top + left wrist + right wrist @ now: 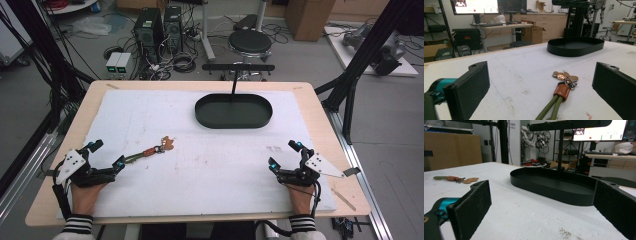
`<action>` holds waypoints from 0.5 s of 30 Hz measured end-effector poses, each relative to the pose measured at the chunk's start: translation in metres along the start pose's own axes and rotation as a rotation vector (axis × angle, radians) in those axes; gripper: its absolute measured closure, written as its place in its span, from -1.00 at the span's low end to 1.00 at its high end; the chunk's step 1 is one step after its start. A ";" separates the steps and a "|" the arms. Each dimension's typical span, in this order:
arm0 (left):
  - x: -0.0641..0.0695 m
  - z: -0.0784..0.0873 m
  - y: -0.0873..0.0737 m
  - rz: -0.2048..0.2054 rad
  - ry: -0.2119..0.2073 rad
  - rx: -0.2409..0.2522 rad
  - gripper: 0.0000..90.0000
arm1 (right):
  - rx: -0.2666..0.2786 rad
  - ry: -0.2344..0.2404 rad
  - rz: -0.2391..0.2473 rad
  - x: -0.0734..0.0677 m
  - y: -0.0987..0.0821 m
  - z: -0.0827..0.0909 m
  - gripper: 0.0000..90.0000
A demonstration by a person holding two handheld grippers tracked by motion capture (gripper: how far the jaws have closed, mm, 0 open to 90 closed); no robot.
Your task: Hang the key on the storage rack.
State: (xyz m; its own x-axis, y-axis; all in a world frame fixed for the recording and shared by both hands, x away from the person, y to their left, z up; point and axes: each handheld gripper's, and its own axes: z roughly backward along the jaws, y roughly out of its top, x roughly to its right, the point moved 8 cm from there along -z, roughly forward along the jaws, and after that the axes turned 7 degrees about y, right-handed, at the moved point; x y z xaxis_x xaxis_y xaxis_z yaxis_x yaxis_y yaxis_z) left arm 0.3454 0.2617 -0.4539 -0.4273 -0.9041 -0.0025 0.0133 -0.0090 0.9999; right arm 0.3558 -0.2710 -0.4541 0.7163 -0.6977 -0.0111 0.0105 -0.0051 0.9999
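Resting wide open on the tabletop (150,107), the left hand-held gripper (106,155) frames the keychain (150,150); closing carelessly could pinch only its olive cord, letting the charm swing.
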 end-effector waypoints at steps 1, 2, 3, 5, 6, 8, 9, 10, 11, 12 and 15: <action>0.000 0.000 0.000 0.001 0.001 0.000 -0.96 | 0.001 0.000 0.005 0.000 0.000 0.000 -0.97; 0.000 0.000 0.000 -0.006 0.001 0.001 -0.96 | -0.002 0.003 0.004 0.000 0.000 0.000 -0.98; 0.000 0.000 0.000 -0.006 0.001 0.001 -0.96 | -0.005 0.001 0.002 -0.001 0.000 0.000 -0.97; 0.000 0.000 0.000 0.004 0.002 -0.002 -0.96 | -0.002 -0.001 0.013 0.000 0.000 0.000 -0.98; 0.000 0.000 0.000 0.004 0.002 -0.002 -0.96 | -0.001 0.000 0.016 -0.001 0.000 0.000 -0.97; 0.000 0.000 0.000 0.003 0.002 -0.001 -0.96 | -0.001 -0.001 0.018 -0.001 0.000 0.000 -0.97; 0.000 -0.001 0.000 0.002 0.002 -0.003 -0.96 | -0.003 -0.001 0.019 -0.001 0.000 0.000 -0.97; 0.000 -0.001 0.000 0.002 0.002 -0.003 -0.96 | -0.004 -0.002 0.019 -0.001 0.000 0.000 -0.97; -0.001 -0.001 0.000 0.006 0.000 -0.007 -0.96 | -0.004 -0.002 0.020 -0.001 0.000 0.000 -0.97; -0.001 -0.001 0.000 0.009 0.000 -0.006 -0.96 | -0.004 -0.003 0.020 -0.001 0.000 -0.001 -0.97; -0.001 -0.001 0.000 0.012 -0.001 -0.006 -0.96 | -0.006 -0.003 0.010 -0.001 0.000 0.000 -0.97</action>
State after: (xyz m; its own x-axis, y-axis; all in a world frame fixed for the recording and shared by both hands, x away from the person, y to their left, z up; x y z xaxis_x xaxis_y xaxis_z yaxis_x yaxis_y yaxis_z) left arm 0.3465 0.2623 -0.4539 -0.4282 -0.9036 0.0092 0.0236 -0.0010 0.9997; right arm 0.3555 -0.2700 -0.4543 0.7145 -0.6996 -0.0007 0.0076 0.0067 0.9999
